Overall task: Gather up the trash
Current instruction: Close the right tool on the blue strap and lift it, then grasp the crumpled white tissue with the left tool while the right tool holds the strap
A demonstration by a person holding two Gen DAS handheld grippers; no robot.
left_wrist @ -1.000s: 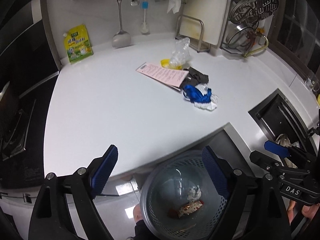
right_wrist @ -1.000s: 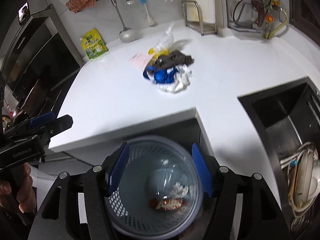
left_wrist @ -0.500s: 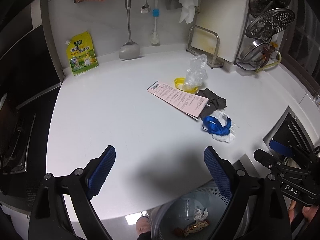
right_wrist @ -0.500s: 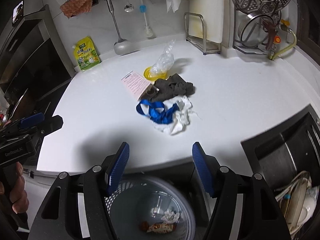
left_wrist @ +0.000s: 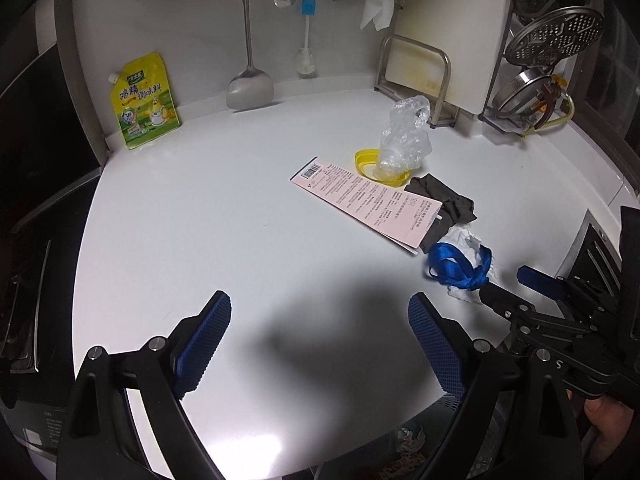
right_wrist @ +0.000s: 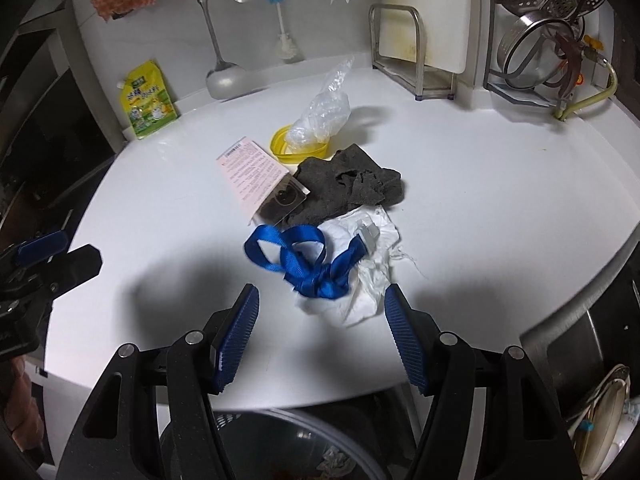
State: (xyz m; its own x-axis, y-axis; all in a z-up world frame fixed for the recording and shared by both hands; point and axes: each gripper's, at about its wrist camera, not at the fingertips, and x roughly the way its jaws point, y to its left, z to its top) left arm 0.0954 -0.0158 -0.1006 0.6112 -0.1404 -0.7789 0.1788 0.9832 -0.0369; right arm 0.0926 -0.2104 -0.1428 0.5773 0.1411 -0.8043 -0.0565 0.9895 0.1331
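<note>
Both tools point down at a white counter (left_wrist: pixel 192 208). The right gripper (right_wrist: pixel 320 340) has its blue pads spread apart with nothing between them; just beyond its tips lies a crumpled white tissue (right_wrist: pixel 360 280) with a knotted blue strap (right_wrist: pixel 308 268) on top of it. Behind those sit a dark grey rag (right_wrist: pixel 348 184), a pink printed slip (left_wrist: pixel 360 204) with a barcode at its far end and rows of small text too fine to read, and a yellow ring (left_wrist: pixel 380 166) with a clear plastic bag (left_wrist: pixel 404 136) standing in it — all bunched together mid-counter. The left gripper (left_wrist: pixel 320 344) is also wide open and empty, over bare counter to the left of the pile. Against the back wall leans a yellow-green pouch (left_wrist: pixel 144 100) with Chinese lettering and a cartoon chick. The mesh bin (right_wrist: pixel 280 444) shows below the counter edge — scraps lie inside.
</note>
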